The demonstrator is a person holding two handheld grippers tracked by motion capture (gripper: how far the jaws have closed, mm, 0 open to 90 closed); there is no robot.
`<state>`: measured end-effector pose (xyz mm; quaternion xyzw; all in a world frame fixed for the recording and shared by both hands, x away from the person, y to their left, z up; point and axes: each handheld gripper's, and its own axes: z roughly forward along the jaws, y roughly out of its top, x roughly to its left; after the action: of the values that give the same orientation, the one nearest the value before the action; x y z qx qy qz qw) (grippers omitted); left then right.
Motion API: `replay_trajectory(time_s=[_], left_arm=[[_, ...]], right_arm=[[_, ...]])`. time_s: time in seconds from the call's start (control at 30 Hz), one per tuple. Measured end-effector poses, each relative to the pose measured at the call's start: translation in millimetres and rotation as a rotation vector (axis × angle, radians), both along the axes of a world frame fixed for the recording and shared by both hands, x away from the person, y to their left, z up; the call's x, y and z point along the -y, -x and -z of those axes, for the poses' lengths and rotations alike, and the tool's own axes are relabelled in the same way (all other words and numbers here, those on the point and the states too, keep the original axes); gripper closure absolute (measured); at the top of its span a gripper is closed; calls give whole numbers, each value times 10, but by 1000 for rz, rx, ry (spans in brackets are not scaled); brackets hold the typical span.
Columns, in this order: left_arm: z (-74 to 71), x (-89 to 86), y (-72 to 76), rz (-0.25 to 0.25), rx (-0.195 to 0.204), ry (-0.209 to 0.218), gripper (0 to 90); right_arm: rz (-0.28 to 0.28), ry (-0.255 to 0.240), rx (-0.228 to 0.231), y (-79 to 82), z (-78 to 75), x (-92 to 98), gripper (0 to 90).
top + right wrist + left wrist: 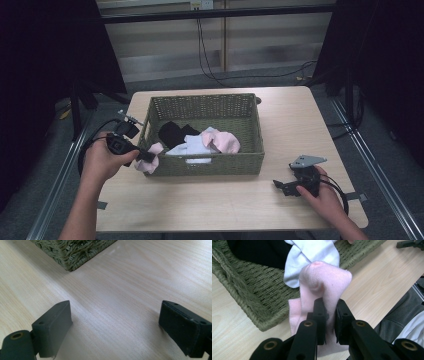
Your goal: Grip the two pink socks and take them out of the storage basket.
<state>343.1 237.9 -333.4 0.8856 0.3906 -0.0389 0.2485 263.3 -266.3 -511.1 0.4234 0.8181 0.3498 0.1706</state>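
Where the high view looks down on the counter [210, 200], the left hand-held gripper [146, 156] sits at about eight o'clock from the woven basket [210, 167], just outside its near left corner, pinching a pale pink sock [151, 159] that hangs against the basket's wall. Inside the basket lie a black garment [172, 132], a white sock [192, 147] and another pink sock [225, 141]. At four o'clock from the basket, well apart from it, the right hand-held gripper [285, 187] rests low over bare wood, a grey plate on its top.

From the left gripper view comes what the high view cannot give: the two black jaws stand close together with the pink sock [324, 287] clamped between them, its rounded end bulging above the pads and a flap trailing down at seven o'clock. Behind it, at eleven o'clock, the basket's rim [242, 305] and the white sock [312, 257] cross the frame; a grey sleeve [397, 315] shows at four o'clock.

Through the right gripper view, the jaws stand wide apart with nothing between them but counter [120, 302], and a corner of the basket [72, 252] sits at eleven o'clock.
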Motion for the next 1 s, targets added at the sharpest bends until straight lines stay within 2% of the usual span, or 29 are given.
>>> replay_trajectory(time_s=[0.23, 0.4, 0.7, 0.87, 0.93, 1.0], left_arm=[[-65, -57, 75, 1, 22, -5, 810], [-119, -108, 133, -1, 24, 10, 810], [-5, -94, 208, 30, 14, 30, 802], [71, 25, 258, 66, 7, 37, 792], [85, 40, 260, 75, 7, 41, 773], [117, 73, 262, 74, -1, 56, 708]], right_arm=[[-2, 1, 1, -2, 0, 1, 107], [1, 0, -1, -1, -1, -1, 107], [0, 2, 0, -2, 0, -1, 107], [0, 2, 0, -3, 0, -1, 107], [0, 2, 0, -3, 0, -1, 107], [0, 2, 0, -2, 0, -1, 107]])
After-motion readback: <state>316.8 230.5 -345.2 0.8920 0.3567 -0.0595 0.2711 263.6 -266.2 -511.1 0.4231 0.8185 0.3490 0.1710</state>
